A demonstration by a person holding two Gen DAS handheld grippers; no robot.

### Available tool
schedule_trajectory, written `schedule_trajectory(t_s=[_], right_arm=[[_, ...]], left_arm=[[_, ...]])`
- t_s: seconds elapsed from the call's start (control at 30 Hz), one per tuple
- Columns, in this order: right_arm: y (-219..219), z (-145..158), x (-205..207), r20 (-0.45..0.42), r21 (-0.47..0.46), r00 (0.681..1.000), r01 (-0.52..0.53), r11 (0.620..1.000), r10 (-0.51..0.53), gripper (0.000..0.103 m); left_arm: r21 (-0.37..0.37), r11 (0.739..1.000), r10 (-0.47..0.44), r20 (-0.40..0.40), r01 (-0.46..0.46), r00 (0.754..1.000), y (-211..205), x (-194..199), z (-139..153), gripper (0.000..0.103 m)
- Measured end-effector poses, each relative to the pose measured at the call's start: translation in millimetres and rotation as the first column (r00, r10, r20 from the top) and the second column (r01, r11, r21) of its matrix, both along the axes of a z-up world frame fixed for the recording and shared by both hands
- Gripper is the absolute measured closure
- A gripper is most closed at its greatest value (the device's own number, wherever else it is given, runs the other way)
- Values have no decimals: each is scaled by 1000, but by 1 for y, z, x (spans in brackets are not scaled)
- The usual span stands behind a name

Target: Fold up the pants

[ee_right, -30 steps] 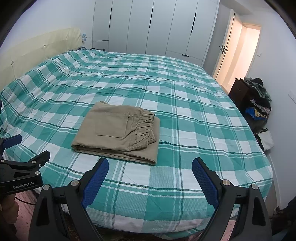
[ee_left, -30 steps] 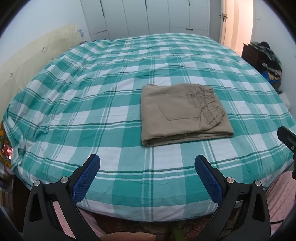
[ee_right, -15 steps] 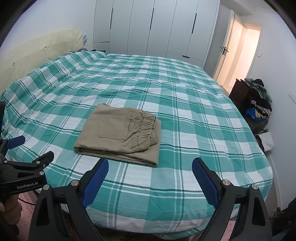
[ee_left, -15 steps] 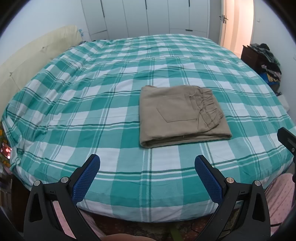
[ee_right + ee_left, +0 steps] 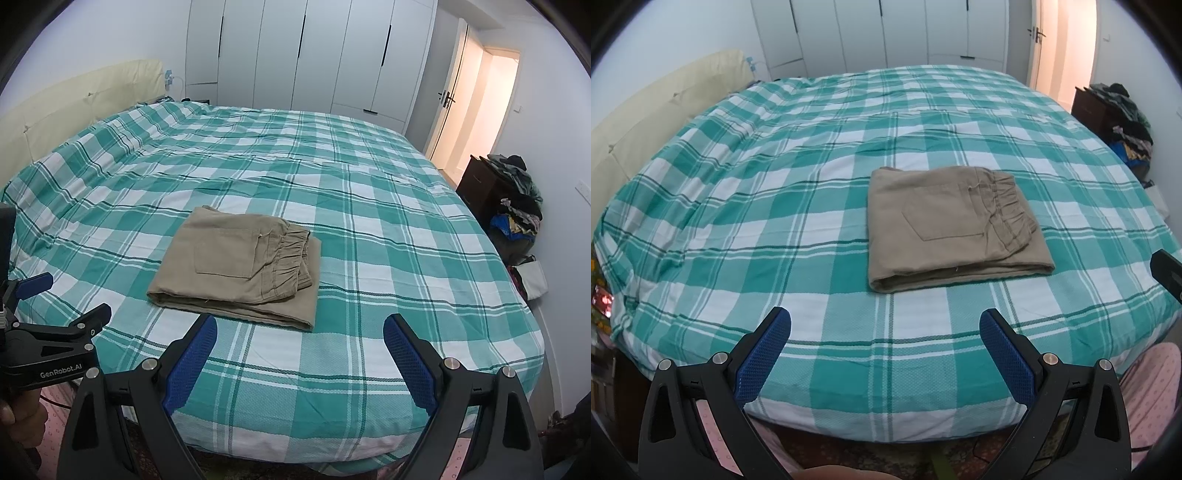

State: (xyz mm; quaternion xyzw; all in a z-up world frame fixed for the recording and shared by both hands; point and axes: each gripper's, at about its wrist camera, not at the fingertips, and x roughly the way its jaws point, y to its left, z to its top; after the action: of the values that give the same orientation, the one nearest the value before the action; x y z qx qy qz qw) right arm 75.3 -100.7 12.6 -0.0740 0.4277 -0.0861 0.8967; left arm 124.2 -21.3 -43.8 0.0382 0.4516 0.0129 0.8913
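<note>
Hovering off the near edge of the bed, the left claw (image 5: 884,332) is gaping wide, its blue pads (image 5: 764,354) holding nothing. The right claw (image 5: 300,338) is doing the same — fingers spread far apart, empty, hanging just short of the mattress edge. In the right wrist view the left claw is also showing at the left border, gripped by a hand (image 5: 20,417).

Beyond both claws the pants (image 5: 951,225) are lying folded into a compact tan rectangle on the bed (image 5: 738,206), apart from either claw. Their gathered elastic waistband (image 5: 1008,206) is facing right, and a back pocket (image 5: 945,221) is showing on top — the folded edge is facing the near side.

The green-and-white checked cover is spreading out around the pants. Farther off, a cream headboard (image 5: 74,107) is standing to the left, white wardrobe doors (image 5: 314,55) are lining the far wall, and a dark cabinet (image 5: 480,184) heaped with clothes is sitting by the lit doorway (image 5: 480,110).
</note>
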Motion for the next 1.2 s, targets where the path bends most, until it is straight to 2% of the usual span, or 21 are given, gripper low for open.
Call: schedule_trajectory(t_s=[1.2], right_arm=[[-4, -9, -4, -43, 24, 999, 16, 1000, -15, 12]], left_arm=[[-6, 1000, -6, -18, 5, 1000, -1, 3, -6, 1]])
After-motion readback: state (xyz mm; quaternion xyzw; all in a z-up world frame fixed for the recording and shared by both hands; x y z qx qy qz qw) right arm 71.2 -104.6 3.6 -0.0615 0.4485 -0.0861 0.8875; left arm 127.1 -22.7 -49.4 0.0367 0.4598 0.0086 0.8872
